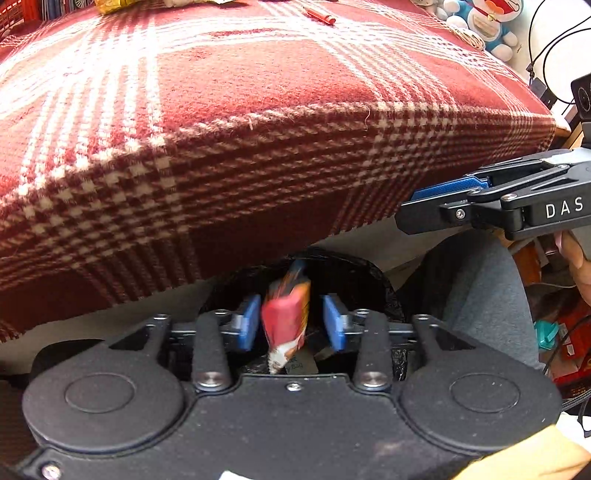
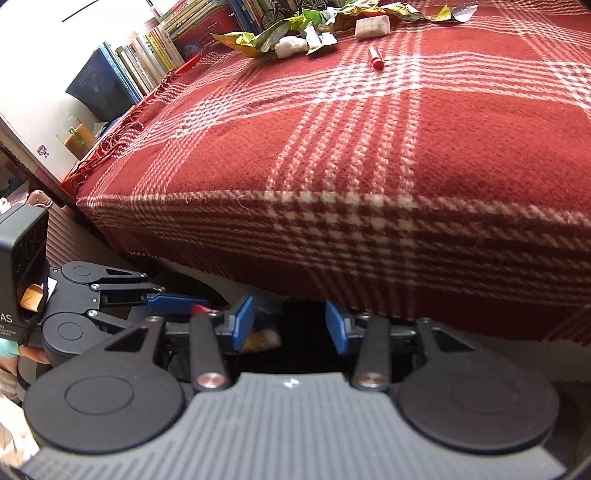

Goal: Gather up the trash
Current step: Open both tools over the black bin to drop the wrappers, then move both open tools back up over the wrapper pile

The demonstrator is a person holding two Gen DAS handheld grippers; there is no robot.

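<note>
My left gripper point(image 1: 291, 326) stands open over the black trash bag point(image 1: 354, 271) below the table edge. A red and orange snack wrapper point(image 1: 284, 314) is blurred between its blue pads and touches neither of them. My right gripper point(image 2: 290, 325) is also open, with nothing between its fingers, over the same dark bag point(image 2: 306, 347); it shows from the side in the left wrist view point(image 1: 443, 199). Far across the red plaid blanket point(image 2: 369, 147) lie yellow-green wrappers point(image 2: 280, 31), a crumpled white tissue point(image 2: 291, 46), a white carton point(image 2: 371, 26) and a small red tube point(image 2: 376, 57).
The blanket's hanging front edge point(image 1: 258, 206) sits just above the bag. Books point(image 2: 155, 48) line the back left, and a blue plush toy point(image 1: 487, 22) and cables point(image 1: 546, 55) are at the back right. A person's grey trouser leg point(image 1: 480, 295) is right of the bag.
</note>
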